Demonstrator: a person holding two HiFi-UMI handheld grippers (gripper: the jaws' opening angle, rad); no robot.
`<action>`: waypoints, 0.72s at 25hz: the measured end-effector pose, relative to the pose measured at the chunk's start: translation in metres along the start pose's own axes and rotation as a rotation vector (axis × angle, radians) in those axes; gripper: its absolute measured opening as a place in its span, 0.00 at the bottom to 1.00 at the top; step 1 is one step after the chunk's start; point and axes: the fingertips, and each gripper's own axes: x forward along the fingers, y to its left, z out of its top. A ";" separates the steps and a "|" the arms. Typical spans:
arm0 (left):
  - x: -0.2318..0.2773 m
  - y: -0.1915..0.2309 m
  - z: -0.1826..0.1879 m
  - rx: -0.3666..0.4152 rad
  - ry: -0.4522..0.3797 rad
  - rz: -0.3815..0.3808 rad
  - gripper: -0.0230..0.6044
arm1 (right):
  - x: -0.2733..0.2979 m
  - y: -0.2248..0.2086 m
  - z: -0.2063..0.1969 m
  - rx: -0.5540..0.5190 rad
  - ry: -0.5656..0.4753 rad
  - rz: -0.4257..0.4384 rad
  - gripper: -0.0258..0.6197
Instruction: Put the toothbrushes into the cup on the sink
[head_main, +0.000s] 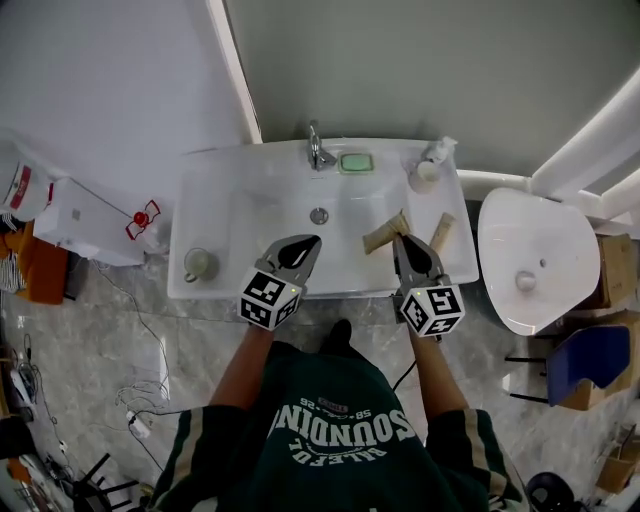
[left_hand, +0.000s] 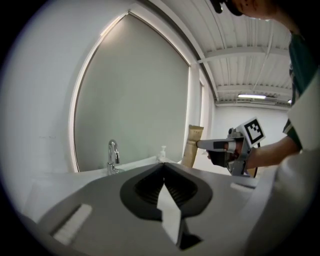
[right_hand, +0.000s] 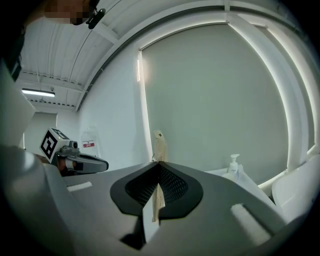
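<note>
White sink (head_main: 230, 200) seen from above has the cup (head_main: 199, 264) on its left edge. The right tool (head_main: 398, 238) pinches a wrapped toothbrush (head_main: 385, 234) that slants left. A second toothbrush (head_main: 441, 232) lies beside it. The left tool (head_main: 310, 241) has its jaws together, empty.

Left gripper view: the wrapped toothbrush (left_hand: 192, 145) stands upright.

Right gripper view: the wrapped toothbrush (right_hand: 160, 145) points up.

I counted two grippers in all, my left gripper (head_main: 311, 243) and my right gripper (head_main: 401, 240). There were two tan-wrapped brushes: one toothbrush (head_main: 384, 236) at the centre of the frame and a second toothbrush (head_main: 441, 231) just to its right. On the single sink (head_main: 215, 200) I saw one cup (head_main: 199, 264) at the left, one tap (head_main: 316, 150), one green soap (head_main: 356, 162) and one pump bottle (head_main: 428, 170). One other white basin (head_main: 560, 240) stood at the right edge.
</note>
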 end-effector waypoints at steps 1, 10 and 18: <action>0.003 0.002 0.001 -0.005 -0.002 0.008 0.12 | 0.005 -0.003 0.000 0.001 0.004 0.007 0.05; 0.027 0.020 0.001 -0.014 -0.002 0.022 0.12 | 0.032 -0.014 -0.012 0.017 0.026 0.024 0.05; 0.048 0.031 -0.003 -0.053 -0.003 0.040 0.12 | 0.045 -0.033 -0.018 0.005 0.056 0.036 0.05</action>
